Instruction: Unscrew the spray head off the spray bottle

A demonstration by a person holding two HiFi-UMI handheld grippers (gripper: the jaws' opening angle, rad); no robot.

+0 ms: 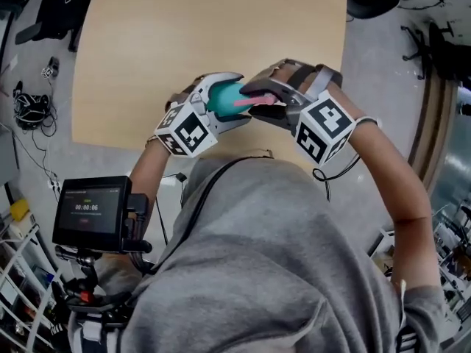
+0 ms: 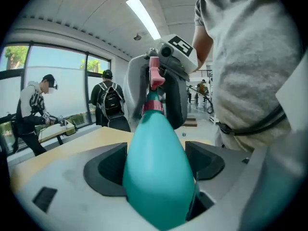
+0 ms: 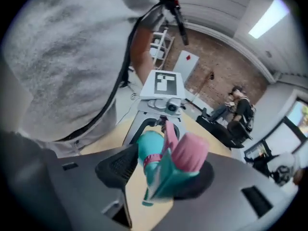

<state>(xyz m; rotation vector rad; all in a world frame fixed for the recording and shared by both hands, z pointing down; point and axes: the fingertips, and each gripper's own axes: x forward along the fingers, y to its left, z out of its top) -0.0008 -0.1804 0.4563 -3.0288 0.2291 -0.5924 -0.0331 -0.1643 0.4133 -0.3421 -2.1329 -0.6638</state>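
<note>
Currently the left hand-held gripper clamps the bottle body above the worktop edge; the right hand-held gripper grips the spray head. Judged light, smooth plastic, slip-prone: hold the body firmly, turn at the collar.

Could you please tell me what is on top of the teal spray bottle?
A pink-and-teal spray head sits on the neck of the spray bottle, gripped by the right claw. The pink collar covers the neck's thread.

Spray bottle in left hand-held gripper, spray head in right hand-held gripper (2 meet over table edge).
</note>
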